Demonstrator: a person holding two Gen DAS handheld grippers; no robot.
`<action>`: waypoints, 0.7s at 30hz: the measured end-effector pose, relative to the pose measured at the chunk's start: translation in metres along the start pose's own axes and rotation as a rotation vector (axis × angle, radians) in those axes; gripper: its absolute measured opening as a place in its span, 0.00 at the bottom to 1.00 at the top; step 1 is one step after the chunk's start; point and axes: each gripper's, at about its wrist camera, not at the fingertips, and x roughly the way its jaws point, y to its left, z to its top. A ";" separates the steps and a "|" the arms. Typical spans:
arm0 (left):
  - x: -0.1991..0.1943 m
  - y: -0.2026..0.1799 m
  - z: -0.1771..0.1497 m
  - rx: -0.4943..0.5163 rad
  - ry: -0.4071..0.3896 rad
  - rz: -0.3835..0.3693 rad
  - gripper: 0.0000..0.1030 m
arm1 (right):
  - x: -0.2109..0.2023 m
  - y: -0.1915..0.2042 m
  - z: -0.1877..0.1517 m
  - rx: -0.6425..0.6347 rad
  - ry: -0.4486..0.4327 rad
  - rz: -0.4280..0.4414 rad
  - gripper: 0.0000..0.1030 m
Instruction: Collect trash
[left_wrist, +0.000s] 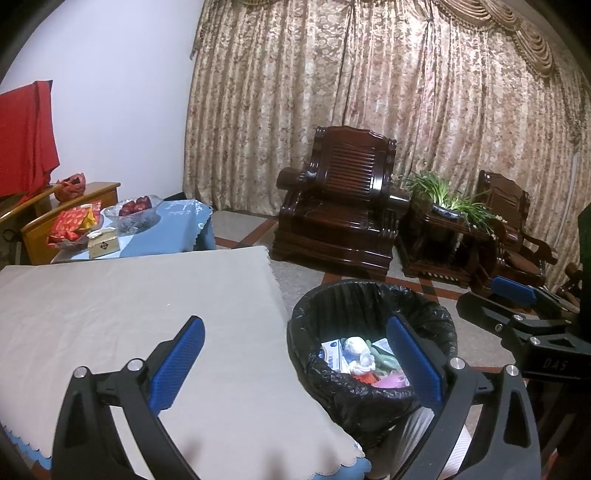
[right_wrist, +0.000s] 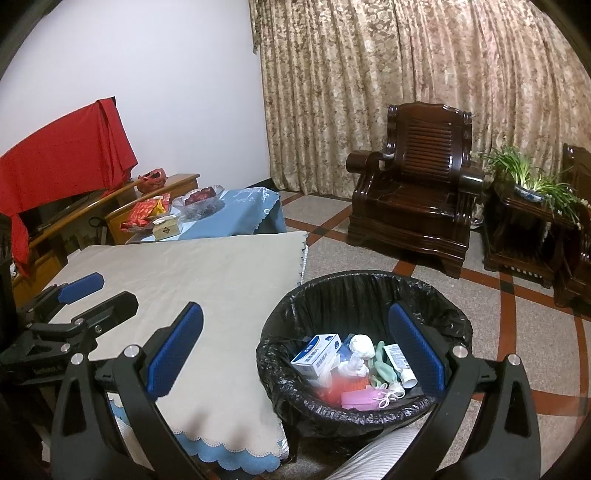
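Note:
A bin lined with a black bag (right_wrist: 351, 280) stands on the floor by the right edge of a table under a beige cloth (right_wrist: 207, 280). Inside lie a white-and-blue box (right_wrist: 317, 350), crumpled white tissue (right_wrist: 360, 347), a tube (right_wrist: 400, 363) and a pink item (right_wrist: 360, 398). My right gripper (right_wrist: 297, 349) is open and holds nothing, straddling the table edge and the bin. My left gripper (left_wrist: 295, 360) is open too and holds nothing, above the same edge, with the bin (left_wrist: 369, 286) to its right. Each wrist view also shows the other gripper from the side (left_wrist: 498, 299) (right_wrist: 96, 295).
A dark wooden armchair (right_wrist: 417, 184) and a side table with a potted plant (right_wrist: 532, 188) stand before the curtain. A low table with a blue cloth (right_wrist: 243, 203) carries a fruit bowl, red packets and a tissue box. Red cloth (right_wrist: 62, 162) drapes a cabinet at left. Striped fabric (right_wrist: 376, 454) shows below.

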 end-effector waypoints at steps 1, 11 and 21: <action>0.000 0.000 0.000 0.000 0.001 0.000 0.94 | 0.000 0.001 0.000 -0.001 0.000 0.001 0.95; 0.000 0.001 0.000 0.001 0.000 0.002 0.94 | 0.000 0.002 0.000 -0.001 0.001 0.000 0.95; 0.000 0.002 0.001 0.001 0.000 0.002 0.94 | 0.001 0.003 0.000 -0.001 0.001 0.000 0.95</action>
